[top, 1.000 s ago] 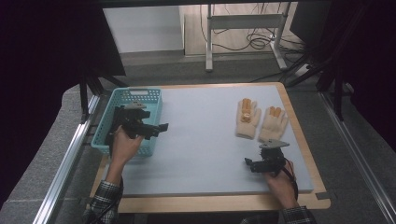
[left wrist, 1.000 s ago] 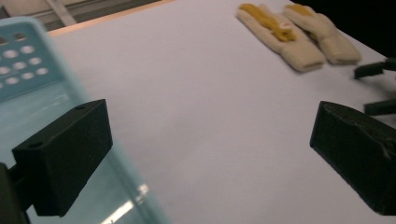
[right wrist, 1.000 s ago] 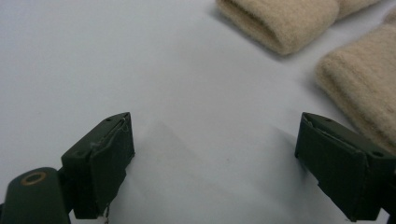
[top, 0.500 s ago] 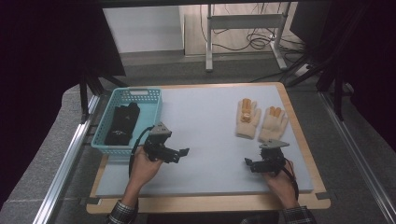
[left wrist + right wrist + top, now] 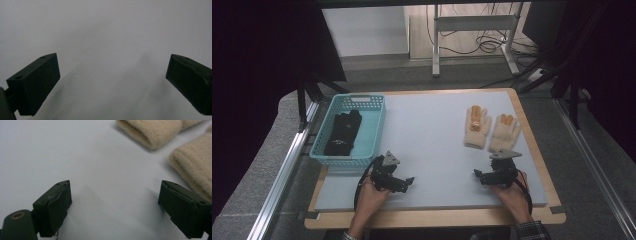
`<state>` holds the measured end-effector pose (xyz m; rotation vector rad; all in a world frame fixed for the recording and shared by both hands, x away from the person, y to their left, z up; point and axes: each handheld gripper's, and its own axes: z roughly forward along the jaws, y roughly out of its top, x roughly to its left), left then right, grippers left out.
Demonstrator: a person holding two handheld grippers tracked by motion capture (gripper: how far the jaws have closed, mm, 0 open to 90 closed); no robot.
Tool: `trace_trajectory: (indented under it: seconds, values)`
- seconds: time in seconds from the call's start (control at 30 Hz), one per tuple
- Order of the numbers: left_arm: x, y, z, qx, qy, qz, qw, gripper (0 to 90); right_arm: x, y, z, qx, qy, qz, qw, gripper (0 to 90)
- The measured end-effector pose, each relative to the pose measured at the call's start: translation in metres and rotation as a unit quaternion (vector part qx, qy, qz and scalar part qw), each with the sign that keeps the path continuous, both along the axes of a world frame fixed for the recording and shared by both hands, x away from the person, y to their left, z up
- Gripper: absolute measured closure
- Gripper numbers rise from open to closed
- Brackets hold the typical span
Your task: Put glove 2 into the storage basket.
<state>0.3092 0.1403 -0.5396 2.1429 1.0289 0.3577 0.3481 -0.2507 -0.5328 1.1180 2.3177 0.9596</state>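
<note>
While both grippers rest low over the grey mat [image 5: 432,145] near the bottom of the high view, the work in hand looks to be moving gloves into the teal basket [image 5: 374,131] at the upper left, where a black pair [image 5: 343,132] already lies. The left gripper [image 5: 408,181], at lower left of centre, has its jaws spread wide with nothing between them; its own view shows bare mat ahead. The right gripper [image 5: 478,175], at lower right, is likewise spread and empty, and in its view the two cream gloves [image 5: 172,142] sit at the upper right of the frame, cuffs toward the jaws, apart from them. In the high view the left cream glove [image 5: 476,126] and the right cream glove [image 5: 503,133] lie side by side, touching or nearly so, just above the right gripper. To take one cleanly, I would judge it best to bring the right jaws forward over the nearer cuff, lower until the knit sits between them, and close on a single layer's edge only, so the neighbouring glove is not dragged along.
</note>
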Motion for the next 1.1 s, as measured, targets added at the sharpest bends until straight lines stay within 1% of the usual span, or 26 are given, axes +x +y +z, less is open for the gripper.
trace_trajectory:
  seconds: [0.07,0.13,0.2,0.27,0.33,0.4,0.5,0.6,0.73,0.8,0.9,1.0,1.1]
  values:
    - [-0.001,0.001,-0.003,0.001,0.004,0.003,1.0,0.0,0.0,0.0,0.0,0.001,0.001,0.0,1.0,11.3]
    - [-0.003,0.001,-0.01,0.017,0.004,0.009,0.9998,0.0,0.0,0.0,0.0,0.002,0.001,0.0,1.0,11.6]
    - [-0.003,0.003,-0.01,0.012,0.004,0.014,0.9998,0.8,0.0,0.0,0.0,0.002,0.001,0.0,1.0,12.1]
    - [-0.003,0.002,-0.01,0.013,0.003,0.014,0.9998,1.2,-0.001,-0.001,0.001,0.003,-0.001,0.002,1.0,14.4]
    - [-0.003,0.002,-0.01,0.012,0.003,0.014,0.9998,1.3,-0.001,-0.001,0.001,0.008,0.0,0.005,1.0,15.6]
    - [-0.003,0.002,-0.01,0.013,0.003,0.014,0.9998,1.2,-0.001,-0.003,0.002,0.017,0.005,0.009,0.9998,16.0]
    - [-0.003,0.002,-0.011,0.012,0.003,0.014,0.9998,1.3,0.001,-0.007,0.004,0.024,0.009,0.005,0.9996,17.3]
    - [-0.003,0.002,-0.011,0.013,0.003,0.014,0.9998,1.2,0.005,-0.015,0.012,0.026,0.004,-0.004,0.9996,17.8]
    - [-0.003,0.002,-0.011,0.012,0.004,0.015,0.9998,1.2,0.018,-0.028,0.026,0.032,-0.003,-0.024,0.9992,18.8]
    - [-0.003,0.002,-0.011,0.012,0.004,0.015,0.9998,1.2,0.026,-0.035,0.031,0.028,-0.008,-0.035,0.999,22.1]
    - [-0.003,0.002,-0.011,0.012,0.004,0.015,0.9998,1.2,0.043,-0.047,0.04,0.027,-0.013,-0.061,0.9977,28.0]
    - [-0.003,0.002,-0.011,0.012,0.004,0.015,0.9998,1.2,0.059,-0.056,0.045,0.028,-0.015,-0.084,0.9959,36.5]
    - [-0.003,0.002,-0.011,0.012,0.004,0.015,0.9998,1.2,0.076,-0.059,0.045,0.015,-0.017,-0.094,0.9953,39.3]
